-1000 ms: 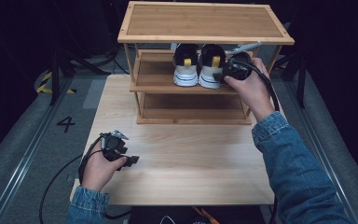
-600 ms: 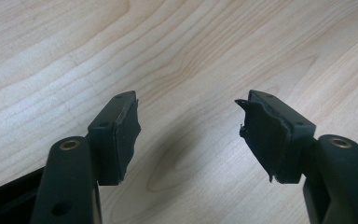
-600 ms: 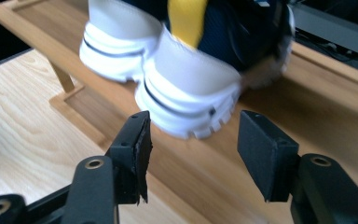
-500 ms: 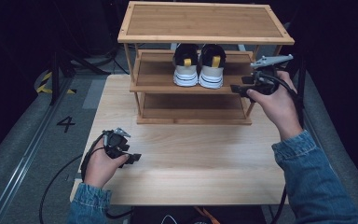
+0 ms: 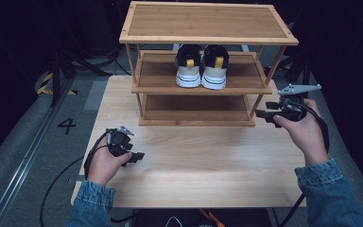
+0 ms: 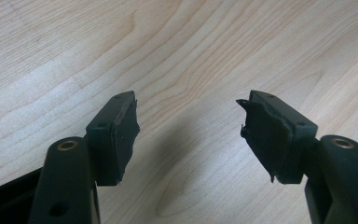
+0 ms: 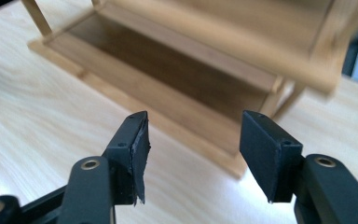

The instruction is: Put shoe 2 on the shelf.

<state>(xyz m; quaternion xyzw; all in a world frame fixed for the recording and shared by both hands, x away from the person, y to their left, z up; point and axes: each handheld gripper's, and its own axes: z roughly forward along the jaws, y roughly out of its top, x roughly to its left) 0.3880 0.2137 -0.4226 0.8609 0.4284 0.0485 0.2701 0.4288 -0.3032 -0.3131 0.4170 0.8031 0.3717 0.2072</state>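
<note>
A pair of white and black shoes (image 5: 202,68) with yellow heel tabs stands on the middle shelf of a three-tier wooden rack (image 5: 137,40), heels toward me. My right gripper (image 5: 261,113) hangs by the rack's lower right corner, apart from the shoes. Its jaws have just been opening, and nothing lies between them. In the right gripper view, the gripper (image 7: 193,144) faces the rack's bottom shelf (image 7: 168,65). My left gripper (image 5: 139,156) rests low over the table's front left, open and empty, with bare wood between its jaws (image 6: 191,135).
The rack stands at the back of a light wooden table (image 5: 194,175). On the grey floor to the left are a painted 4 (image 5: 67,125), yellow-black tape (image 5: 45,87) and a cable (image 5: 56,184). The surroundings are dark.
My right hand has drawn back from the shoes on the middle shelf, moving right and down to the rack's lower right corner. The shoes stay put. The left hand has barely moved.
</note>
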